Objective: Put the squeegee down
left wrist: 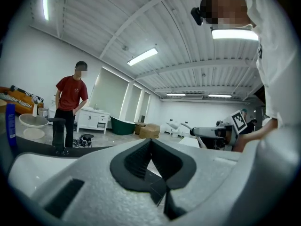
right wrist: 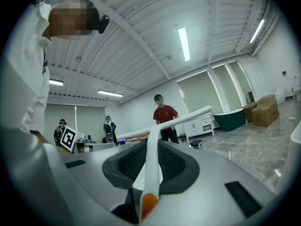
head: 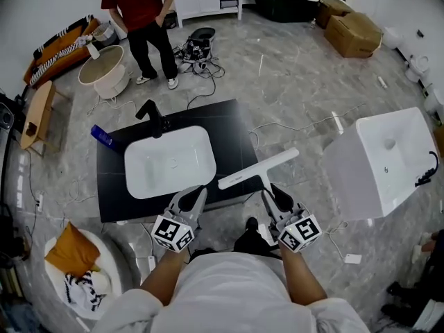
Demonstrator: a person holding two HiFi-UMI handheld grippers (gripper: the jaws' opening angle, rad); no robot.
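Right gripper (head: 272,191) closed on the white handle of the squeegee (head: 258,168), both jaws pressed against the handle's sides. In the right gripper view the handle (right wrist: 151,159) runs up between the dark pads, its orange end nearest the camera, and the long blade crosses its top at an upward slant to the right. Left gripper (head: 193,194) empty, with its jaws brought together. In the left gripper view the two black pads (left wrist: 136,159) meet at their tips and nothing lies between them.

From the head view the squeegee blade lies across the front right corner of the black counter (head: 229,127), just beside the right front corner of the white sink (head: 168,161). Contact between blade and counter cannot be judged. Both grippers sit at the counter's near edge, the left one before the sink.

A black tap (head: 152,116) stands behind the sink, with a blue bottle (head: 102,136) at the counter's left rear corner. A second white basin (head: 378,161) stands well apart to the right. A person in a red top (head: 142,5) stands on the grey floor beyond the counter.
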